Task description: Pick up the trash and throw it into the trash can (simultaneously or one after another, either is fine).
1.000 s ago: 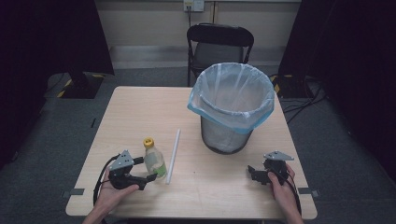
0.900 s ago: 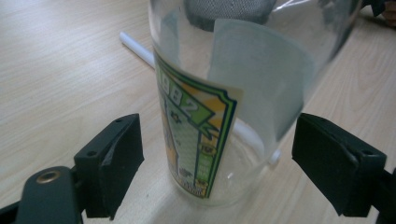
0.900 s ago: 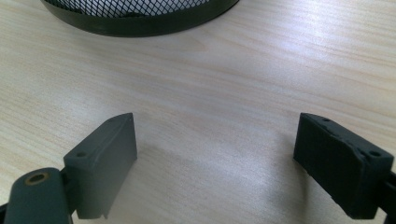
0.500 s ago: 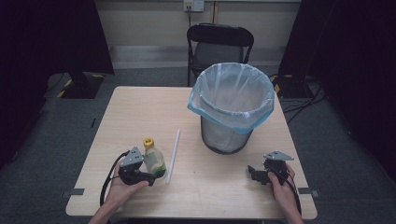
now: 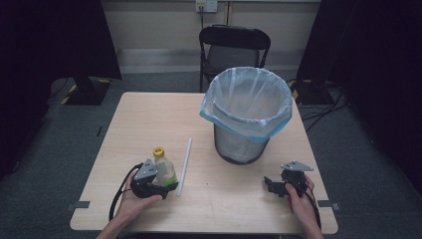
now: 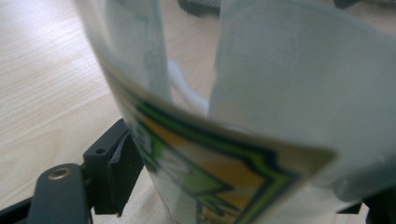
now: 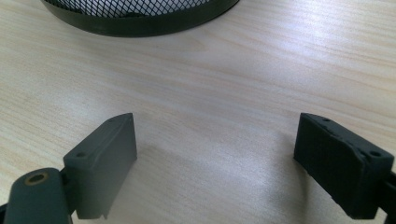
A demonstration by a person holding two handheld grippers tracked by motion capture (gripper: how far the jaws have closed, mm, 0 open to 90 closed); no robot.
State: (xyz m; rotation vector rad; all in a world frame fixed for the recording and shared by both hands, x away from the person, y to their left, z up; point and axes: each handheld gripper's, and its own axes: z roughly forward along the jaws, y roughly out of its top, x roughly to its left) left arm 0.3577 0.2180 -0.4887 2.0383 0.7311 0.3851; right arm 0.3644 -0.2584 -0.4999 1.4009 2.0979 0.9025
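The step in hand looks like the grasp of the bottle [image 5: 164, 171], a clear plastic one with a yellow cap and a green and orange label, standing upright near the front left of the tabletop [image 5: 149, 119]. The left tongs [image 5: 158, 183] are pushed up around its lower body from the person's side, and in the left gripper view the bottle [image 6: 243, 116] sits right up against the camera, with one black jaw touching or all but touching the label at the left and the other just peeping in at the lower right corner. The jaws stand about as wide as the bottle; whether they already press on it or merely flank it cannot be told, since the view there is too close and blurred. Just beside the bottle on its right lies a white straw [image 5: 183, 159], pointing away from the person and clear of the tongs. Farther right stands the mesh bin [image 5: 246, 117] with its pale blue liner, probably the bottle's destination. The next move would call for a firm squeeze on the bottle's body, a straight lift so the straw is not knocked, and a carry over the bin's rim. The right tongs [image 5: 271, 184] rest low at the front right, jaws spread wide and holding nothing; the right gripper view shows bare wood between them and the bin's base [image 7: 140, 18] ahead.
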